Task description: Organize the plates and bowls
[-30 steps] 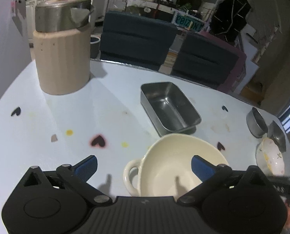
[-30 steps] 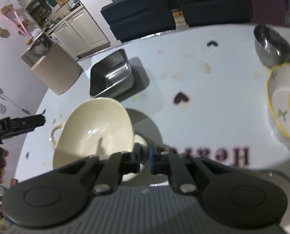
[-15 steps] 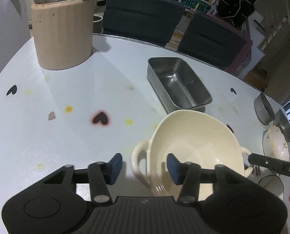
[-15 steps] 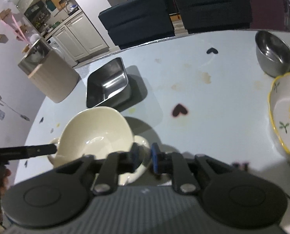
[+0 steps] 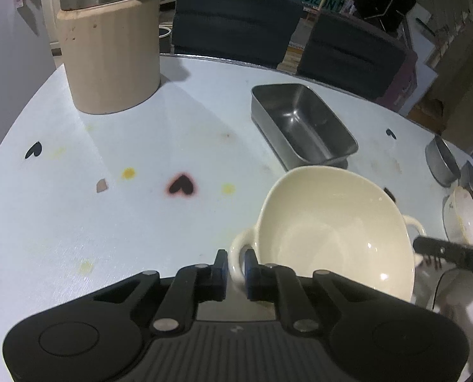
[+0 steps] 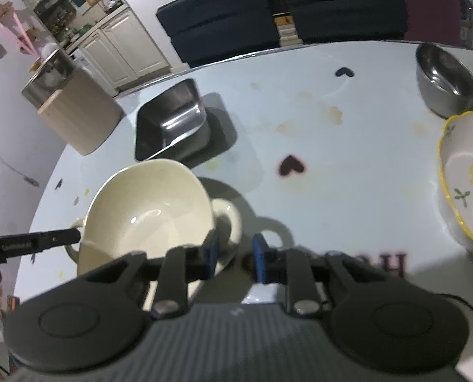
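At lower centre of both views, on the table [image 5: 77,222], the cream bowl [image 5: 332,232] sits with the left gripper [image 5: 235,269] clamped on one handle and the right gripper [image 6: 235,251] parted; a one-sided lift could tip it.

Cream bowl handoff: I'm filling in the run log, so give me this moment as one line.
left gripper: shut on cream bowl handle | right gripper: open, at other handle | bowl tilted

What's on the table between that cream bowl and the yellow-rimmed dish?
Only a dark heart mark on bare table separates the cream bowl from the yellow-rimmed dish, right wrist view.
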